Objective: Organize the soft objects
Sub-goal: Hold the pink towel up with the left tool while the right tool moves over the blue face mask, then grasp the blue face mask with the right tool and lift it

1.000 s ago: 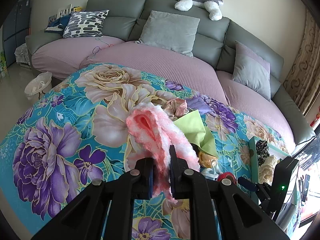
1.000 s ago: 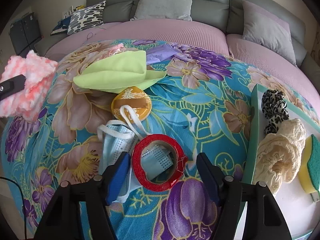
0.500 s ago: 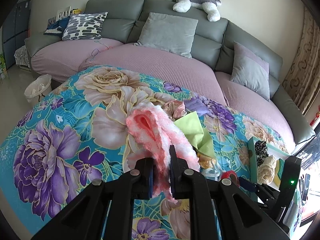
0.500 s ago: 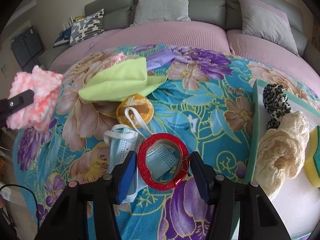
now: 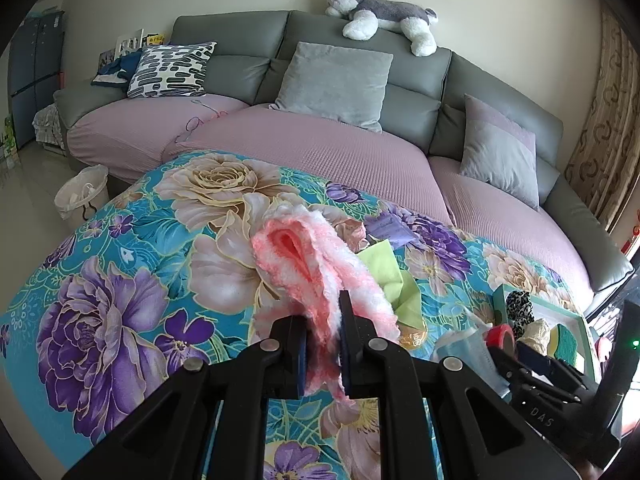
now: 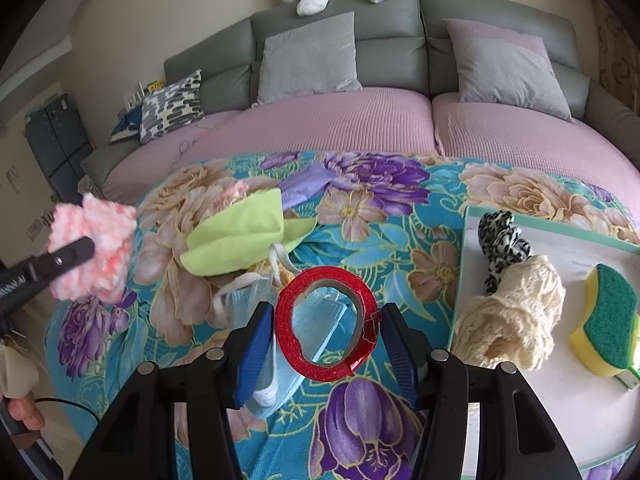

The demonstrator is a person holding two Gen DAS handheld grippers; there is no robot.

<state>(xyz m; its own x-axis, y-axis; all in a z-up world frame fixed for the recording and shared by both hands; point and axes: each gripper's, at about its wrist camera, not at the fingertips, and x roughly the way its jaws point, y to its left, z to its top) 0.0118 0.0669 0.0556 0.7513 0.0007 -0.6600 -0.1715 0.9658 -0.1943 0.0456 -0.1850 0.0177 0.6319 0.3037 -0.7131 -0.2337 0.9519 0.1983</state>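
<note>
Your right gripper (image 6: 326, 326) has just been closing around the red tape roll (image 6: 325, 322), and the roll now sits between the blue pads — the left pad looks pressed against its rim, the right pad meets the torn tab on the other side. Compared with a second ago, the roll has tilted up and appears lifted off the blue face mask (image 6: 280, 344) it was lying on, so you seem to have it in a grip. The mask stays behind on the flowered quilt (image 6: 400, 248), near the quilt's front edge.

Your left gripper (image 5: 323, 346) is unchanged: its jaws stay pinched tight on the fluffy pink cloth (image 5: 308, 264), which it holds up in the air above the quilt's left side.

What this means for the task: both hands look loaded. The white tray (image 6: 560, 400) at the quilt's right edge already holds a leopard-print scrunchie (image 6: 502, 240), a cream lace bundle (image 6: 516, 316) and a yellow-green sponge (image 6: 608, 324), so it reads as the collecting place. The tape roll is hard, though — you may be clearing it aside rather than sorting it in. The lime-green cloth (image 6: 236, 236) and the mask are still loose mid-quilt.
</note>
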